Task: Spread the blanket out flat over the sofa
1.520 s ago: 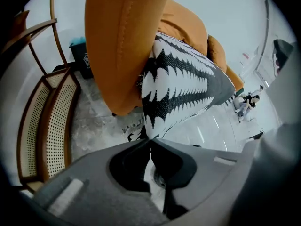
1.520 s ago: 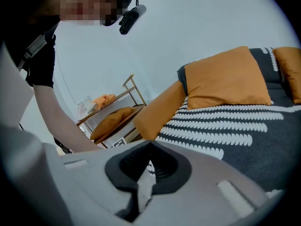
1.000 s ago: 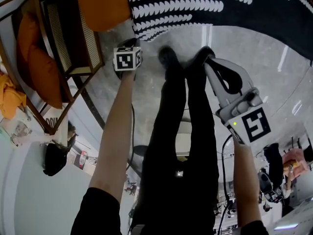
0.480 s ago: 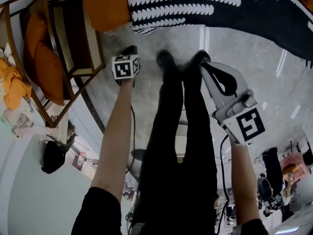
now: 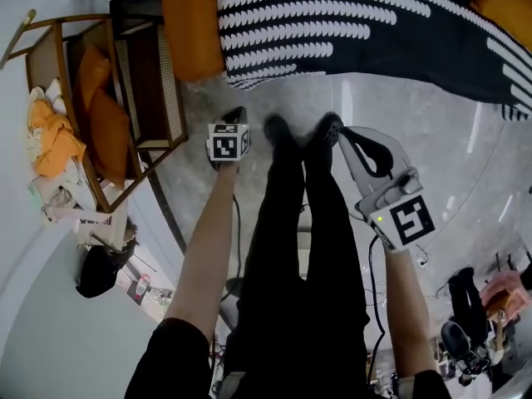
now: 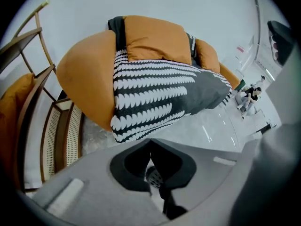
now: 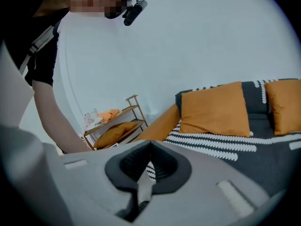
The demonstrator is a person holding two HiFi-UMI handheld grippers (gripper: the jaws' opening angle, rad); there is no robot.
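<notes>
The dark blanket (image 5: 357,15) with white scalloped rows lies over the orange sofa (image 5: 191,23), and its edge hangs off the seat front. From the left gripper view the blanket (image 6: 160,93) covers the seat beside the bare arm of the sofa (image 6: 84,79). My left gripper (image 5: 237,116) hangs over the floor short of the sofa; its jaws have just closed with nothing between them (image 6: 150,147). My right gripper (image 5: 342,131) is beside it, also shut and empty (image 7: 149,147). Past it I see the blanket (image 7: 225,145) below the orange cushions (image 7: 214,109).
A wooden shelf rack (image 5: 137,81) with a rattan side stands left of the sofa, holding an orange cushion (image 5: 104,123) and an orange cloth (image 5: 54,135). The person's black-trousered legs (image 5: 299,223) stand between the grippers on a glossy grey floor (image 5: 432,115).
Both grippers have come away from the sofa and sit lower in the head view. More of the blanket, the sofa and the shelf rack now shows.
</notes>
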